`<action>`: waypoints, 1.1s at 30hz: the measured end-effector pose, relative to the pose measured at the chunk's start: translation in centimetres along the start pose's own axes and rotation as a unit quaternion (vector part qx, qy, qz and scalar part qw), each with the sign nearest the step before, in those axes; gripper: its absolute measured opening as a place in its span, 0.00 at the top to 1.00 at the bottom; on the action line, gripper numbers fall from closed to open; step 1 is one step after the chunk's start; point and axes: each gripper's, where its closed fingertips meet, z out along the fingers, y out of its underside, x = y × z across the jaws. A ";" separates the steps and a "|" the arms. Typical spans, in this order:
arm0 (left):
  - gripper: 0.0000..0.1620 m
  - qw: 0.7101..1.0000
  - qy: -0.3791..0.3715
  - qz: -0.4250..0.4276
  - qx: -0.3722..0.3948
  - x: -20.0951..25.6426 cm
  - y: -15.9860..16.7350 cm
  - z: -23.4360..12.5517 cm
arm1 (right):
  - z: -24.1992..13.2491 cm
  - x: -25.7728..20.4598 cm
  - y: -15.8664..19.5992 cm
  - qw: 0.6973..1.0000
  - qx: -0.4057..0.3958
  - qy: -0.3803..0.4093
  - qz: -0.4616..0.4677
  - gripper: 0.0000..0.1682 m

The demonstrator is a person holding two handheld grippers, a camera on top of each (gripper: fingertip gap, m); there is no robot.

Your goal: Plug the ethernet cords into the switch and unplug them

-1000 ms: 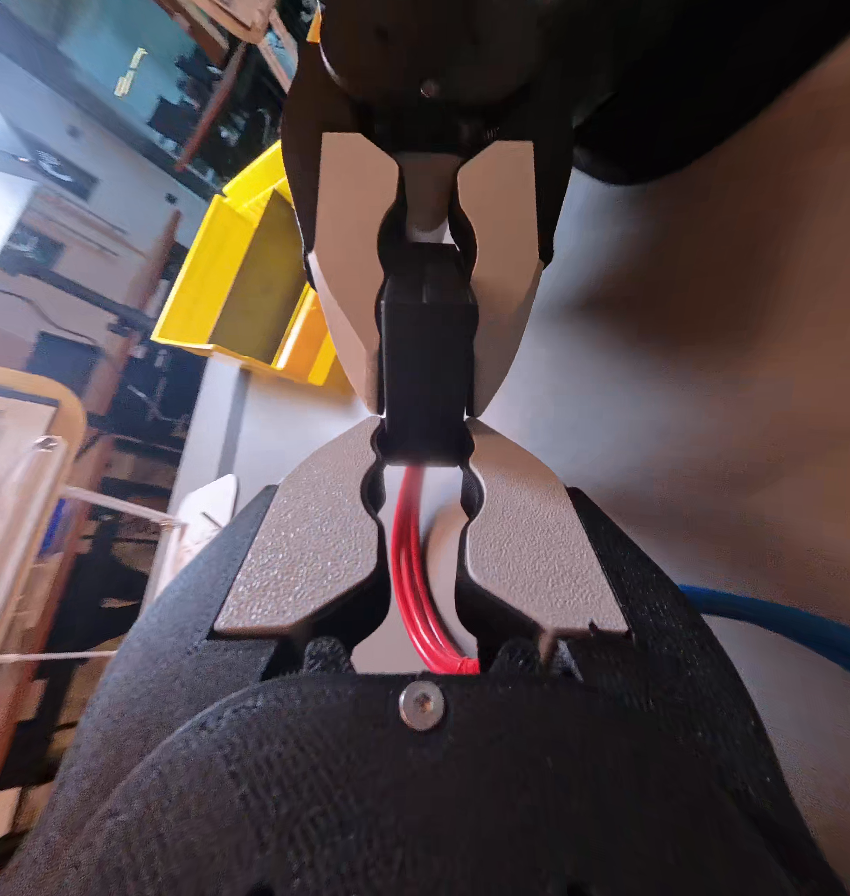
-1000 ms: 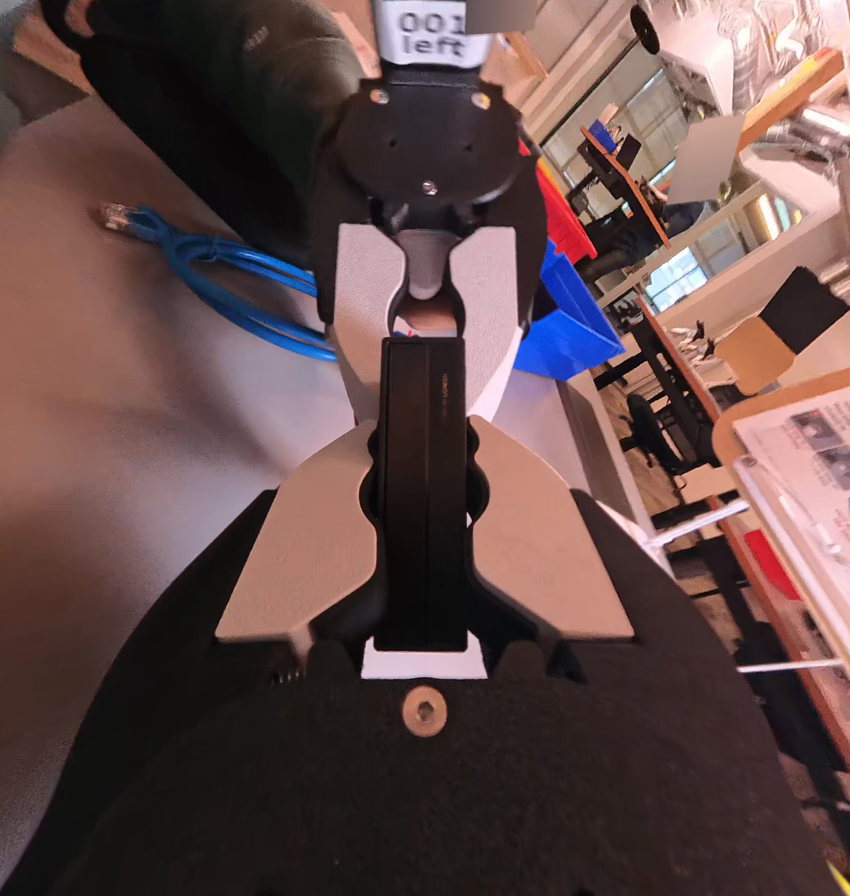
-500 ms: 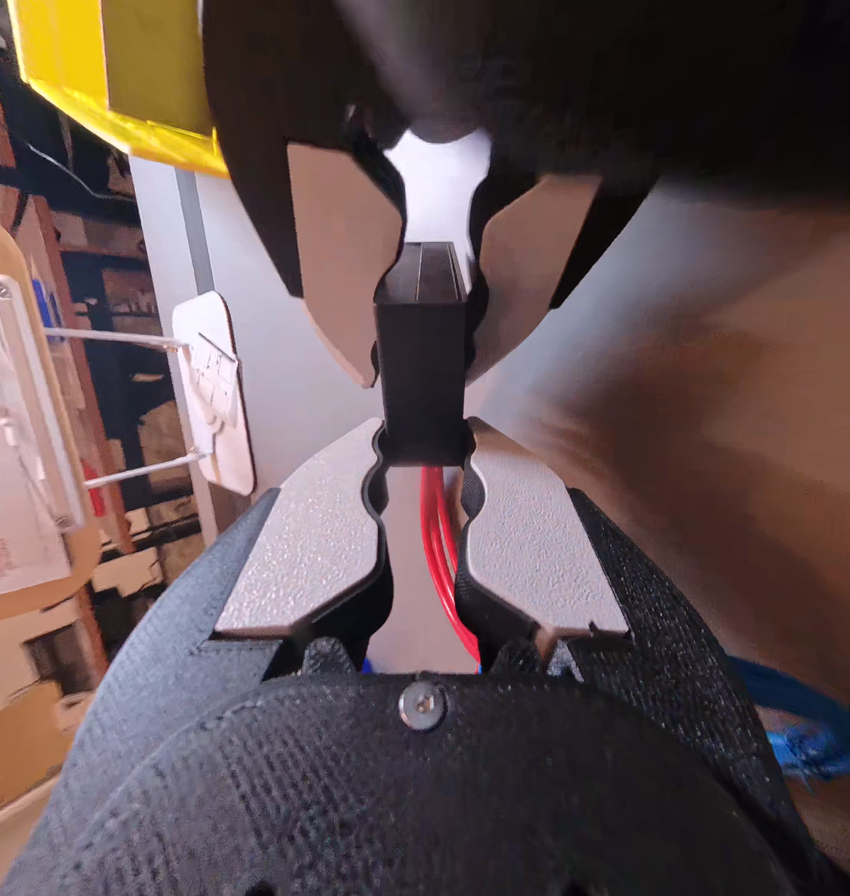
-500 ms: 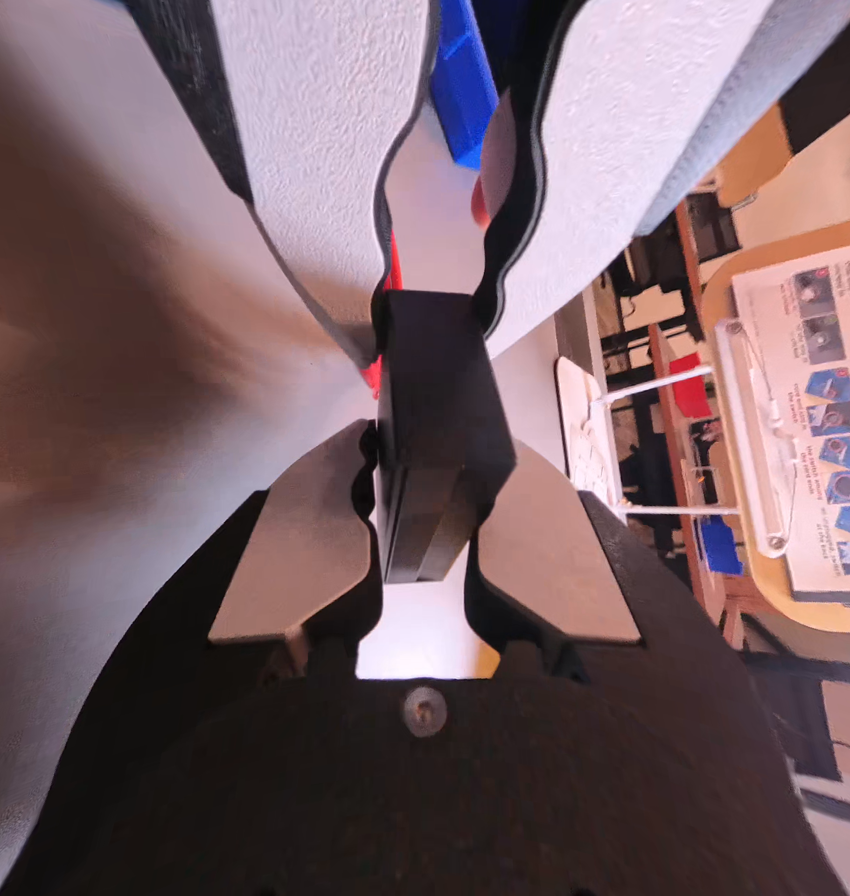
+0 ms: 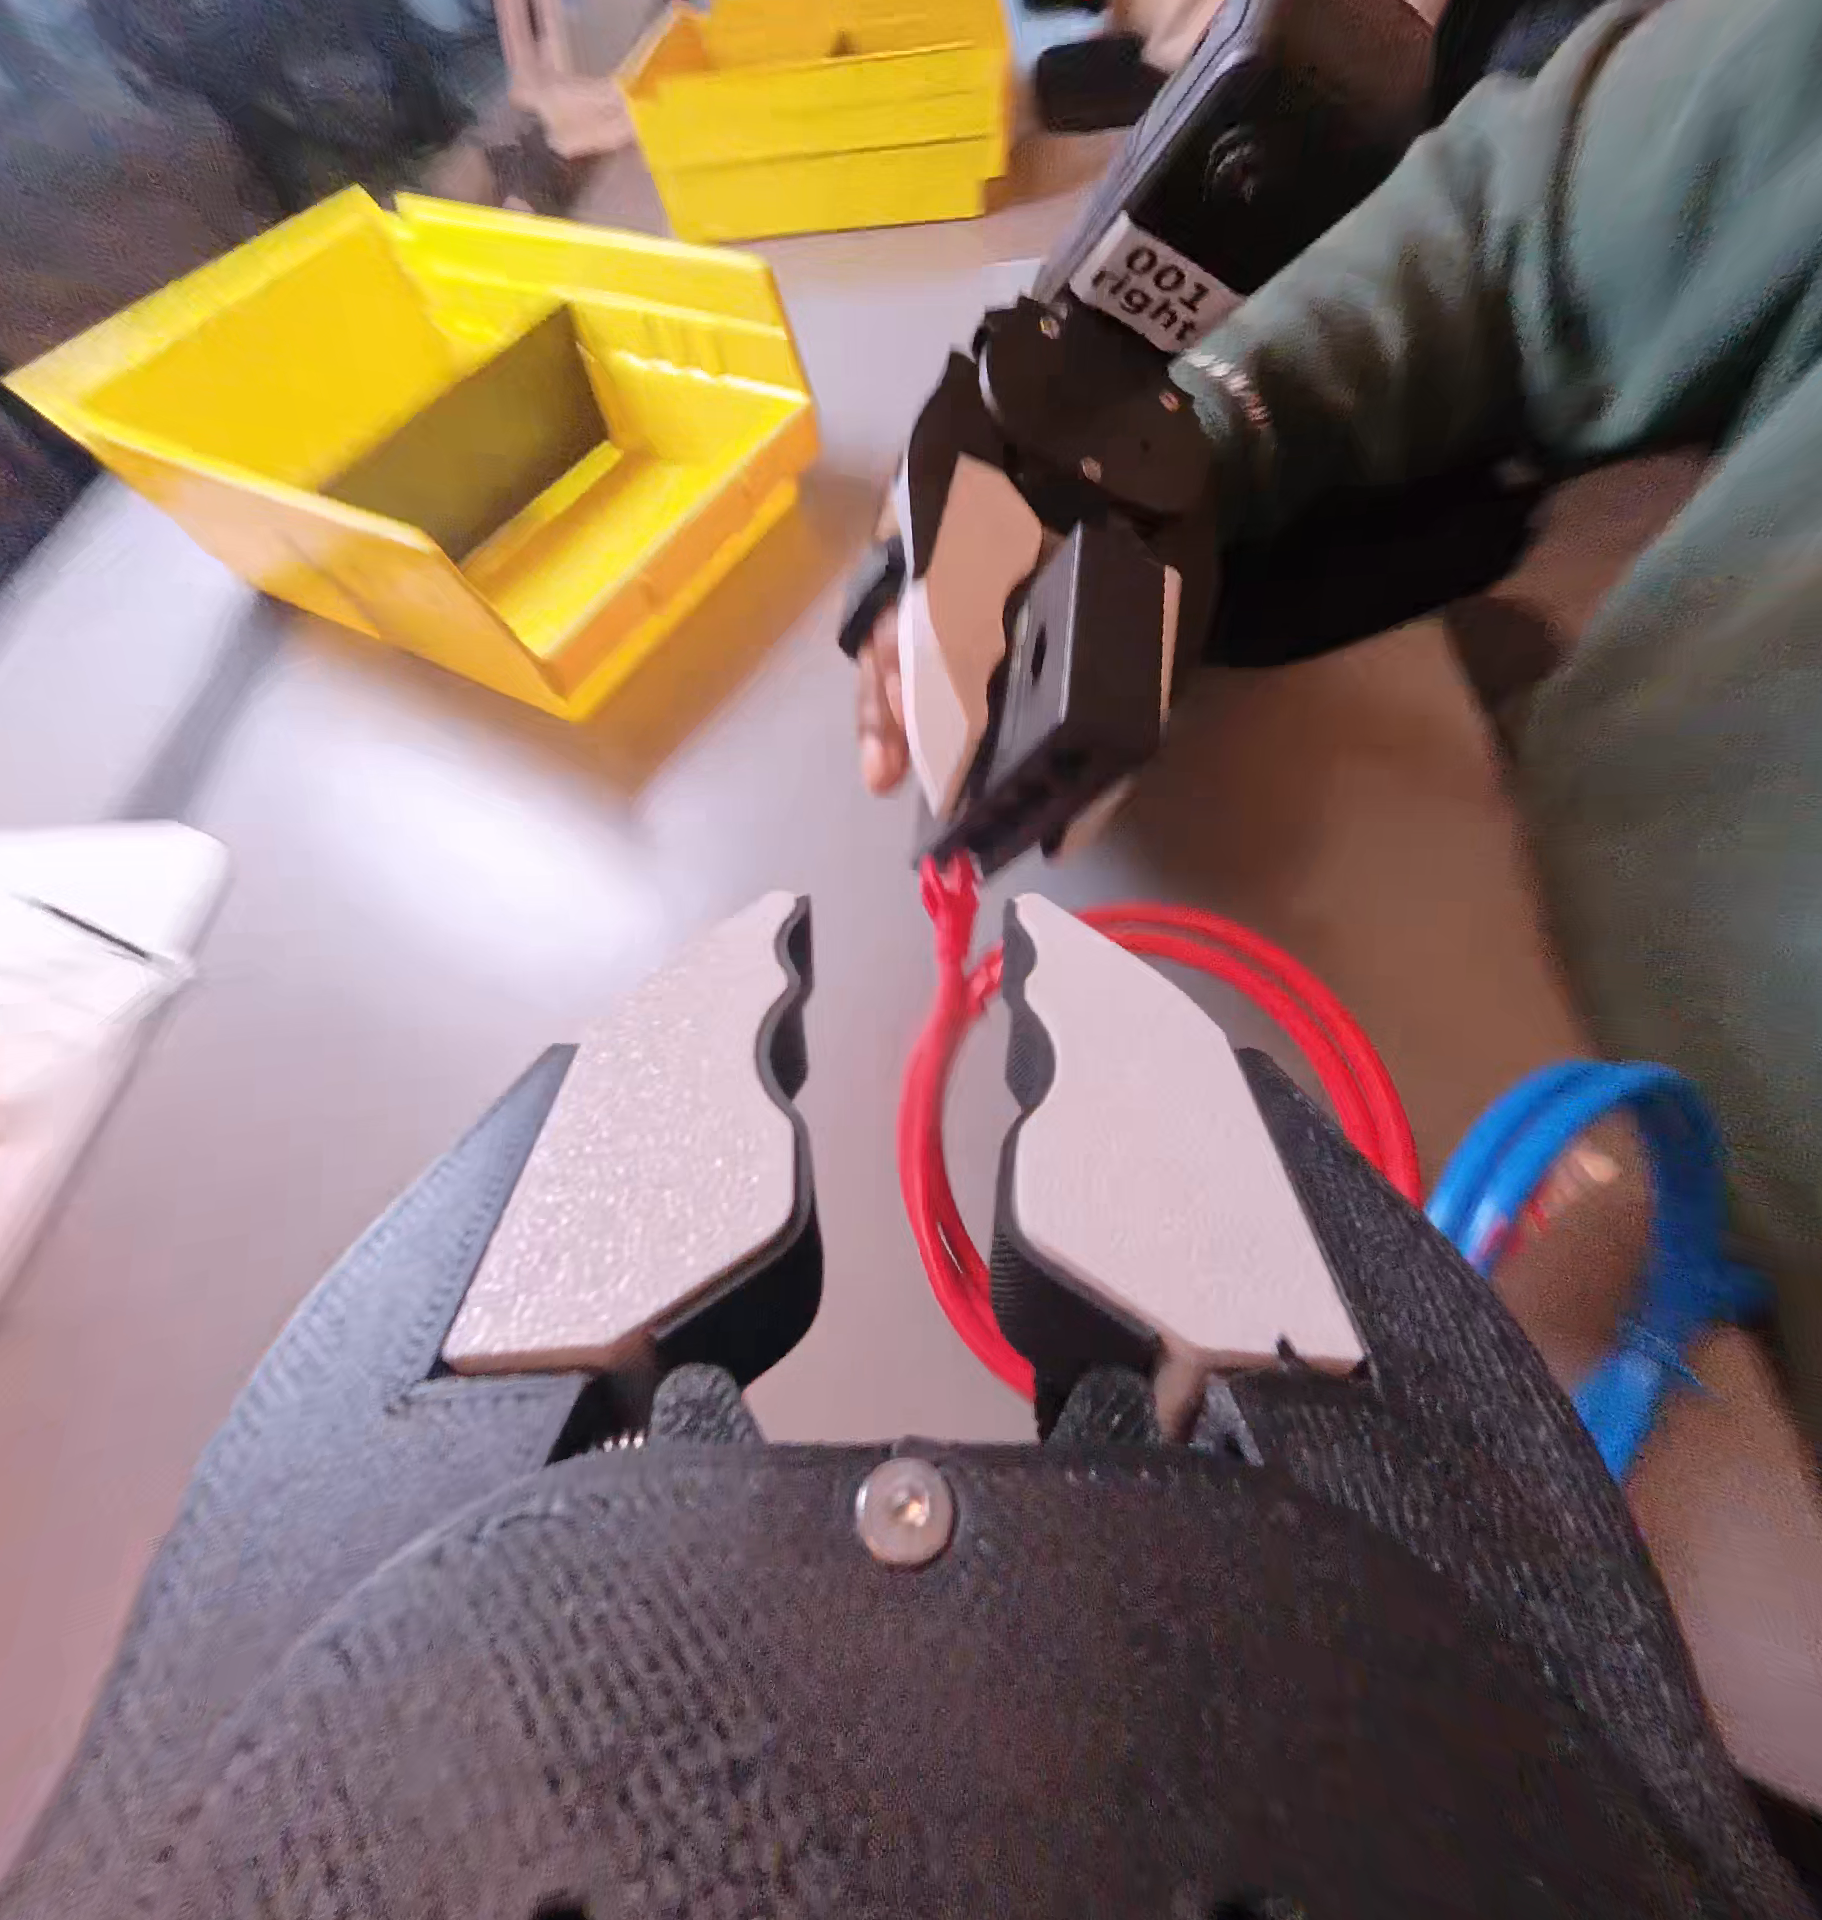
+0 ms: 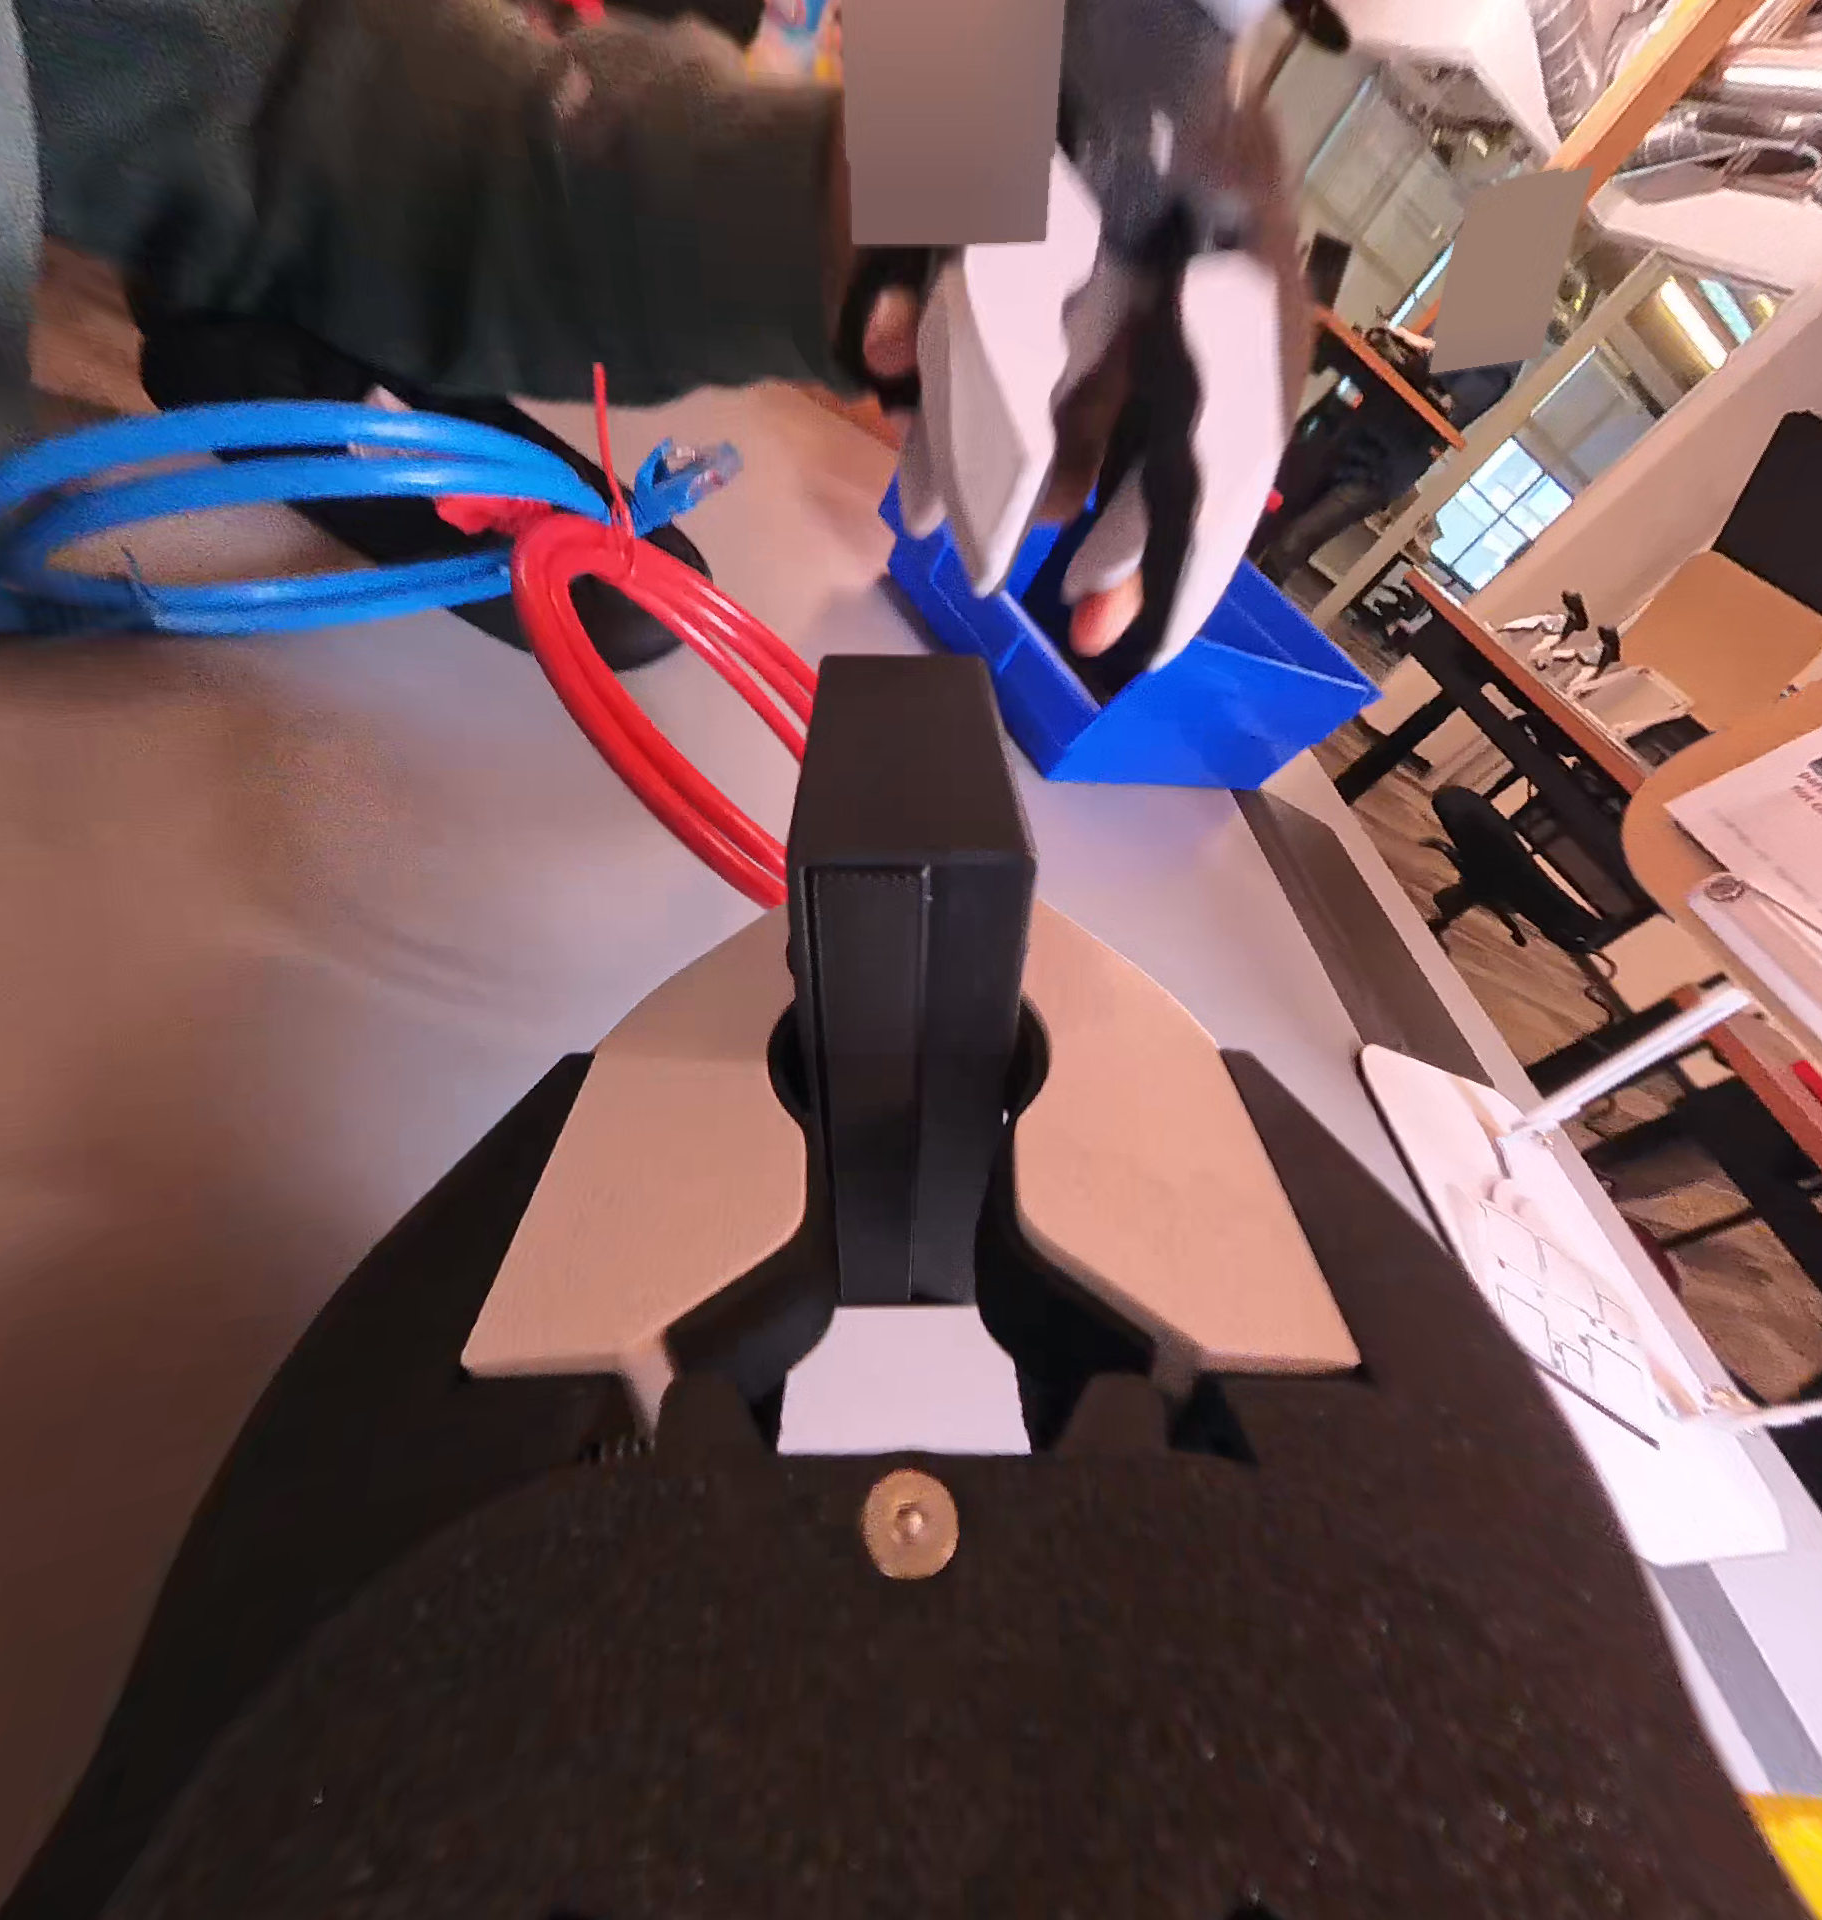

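My right gripper is shut on the black switch and holds it on edge above the grey table. In the left wrist view the same gripper holds the switch, and a red ethernet cord's plug sits in the switch's lower end. The red cord loops down between my left gripper's fingers. My left gripper is open and empty, just short of the plug. It shows blurred in the right wrist view, beyond the switch. A coiled blue cord lies beside the red coil.
Two yellow bins stand at the far side in the left wrist view. A blue bin sits behind the switch. A white placard stand is at the table edge. A person's green sleeve is at the right.
My left gripper has let go of the switch, opened and drawn back. My right gripper still grips the switch, with the red cord hanging from it.
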 end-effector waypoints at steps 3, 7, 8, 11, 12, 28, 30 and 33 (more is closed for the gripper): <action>0.68 0.984 0.134 -0.114 0.000 0.9 3.7 0.7 | -0.4 0.4 -1.4 0.999 0.033 0.001 0.005 0.82; 0.72 0.946 0.263 -0.186 0.024 3.4 4.6 3.5 | -0.2 0.0 -1.9 0.999 0.040 -0.009 -0.008 0.82; 0.78 0.945 0.264 -0.192 0.016 3.5 4.7 4.1 | -0.1 -0.3 -1.7 0.999 0.038 -0.013 -0.009 0.82; 0.89 0.952 0.205 -0.224 -0.040 2.1 5.6 4.8 | 0.1 0.2 0.5 1.000 -0.013 -0.003 -0.009 0.82; 0.89 0.948 0.180 -0.255 -0.051 1.6 5.6 4.9 | 0.1 0.6 1.4 1.000 -0.030 0.005 0.001 0.82; 0.90 0.916 0.085 -0.385 -0.073 -0.7 7.3 5.6 | 0.8 1.8 4.9 0.972 -0.178 0.082 -0.128 0.74; 0.90 0.912 0.082 -0.396 -0.072 -0.9 7.6 5.8 | 1.1 1.7 4.5 0.967 -0.178 0.090 -0.158 0.70; 0.91 0.901 0.100 -0.417 -0.070 -0.5 7.9 6.0 | 1.6 0.9 4.8 0.958 -0.195 0.075 -0.194 0.71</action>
